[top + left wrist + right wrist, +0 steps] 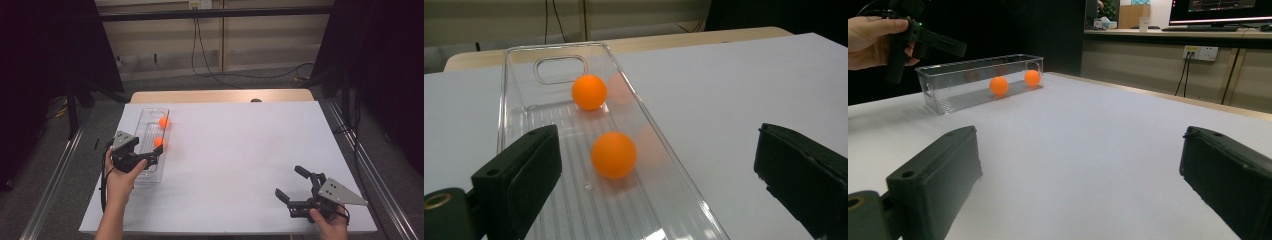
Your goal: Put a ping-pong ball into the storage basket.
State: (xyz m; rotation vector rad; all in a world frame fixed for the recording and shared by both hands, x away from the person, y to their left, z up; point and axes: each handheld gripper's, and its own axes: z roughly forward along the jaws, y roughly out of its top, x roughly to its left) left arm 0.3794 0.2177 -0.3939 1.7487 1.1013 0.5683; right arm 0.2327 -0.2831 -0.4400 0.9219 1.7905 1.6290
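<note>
Overhead, the left gripper (151,156) hovers released over the clear tray (145,120) near the table's (240,150) left edge; two orange balls lie inside. Along its jaws, the nearer ball (613,155) and farther ball (589,92) rest untouched. Across the table, the right gripper (1078,175) gapes empty near the right front corner.

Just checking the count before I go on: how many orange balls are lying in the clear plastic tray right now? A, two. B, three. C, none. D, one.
A: two orange balls lie in the clear tray, the nearer ball and the farther ball, apart from each other.
</note>
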